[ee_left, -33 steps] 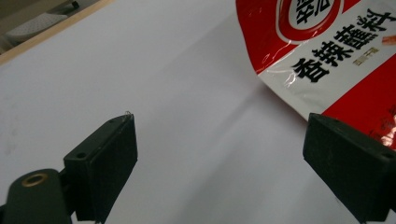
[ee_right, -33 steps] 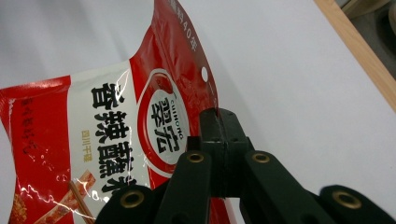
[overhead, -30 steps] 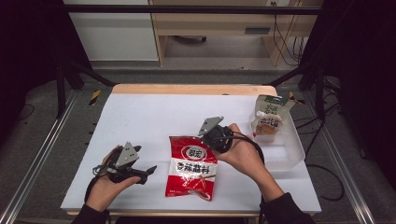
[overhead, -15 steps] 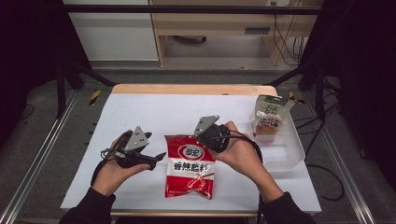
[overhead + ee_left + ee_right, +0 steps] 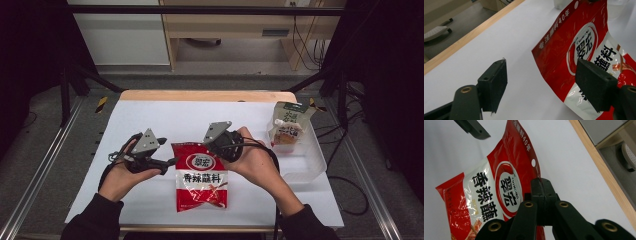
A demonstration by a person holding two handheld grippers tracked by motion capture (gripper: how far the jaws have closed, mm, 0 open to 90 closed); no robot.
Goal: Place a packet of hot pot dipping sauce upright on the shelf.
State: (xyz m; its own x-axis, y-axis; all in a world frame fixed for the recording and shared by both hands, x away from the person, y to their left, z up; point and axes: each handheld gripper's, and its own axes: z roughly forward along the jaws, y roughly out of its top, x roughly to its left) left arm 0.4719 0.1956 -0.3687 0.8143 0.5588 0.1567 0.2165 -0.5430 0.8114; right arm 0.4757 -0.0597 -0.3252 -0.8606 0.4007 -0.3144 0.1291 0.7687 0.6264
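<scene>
Right gripper (image 5: 541,185) pinching the red seasoning pouch (image 5: 201,176) by its top corner — jaws fully closed, left gripper (image 5: 544,85) just closing — gaping beside its edge, gripping nothing, 2 hands above white table (image 5: 165,120).

Right gripper (image 5: 541,185) rises from bottom centre, its two black jaws pressed together, pinching the top edge of a red and white snack bag (image 5: 499,187). Bag slants down to the left across the white table (image 5: 571,165); red top strip w/ a small round hang hole, round red logo, big dark Chinese characters on a silvery-white panel. Top left, well apart from the bag's top corner: tip of another black jaw (image 5: 472,128). Far right: table's pale wood edge (image 5: 599,165), grey floor beyond.
</scene>
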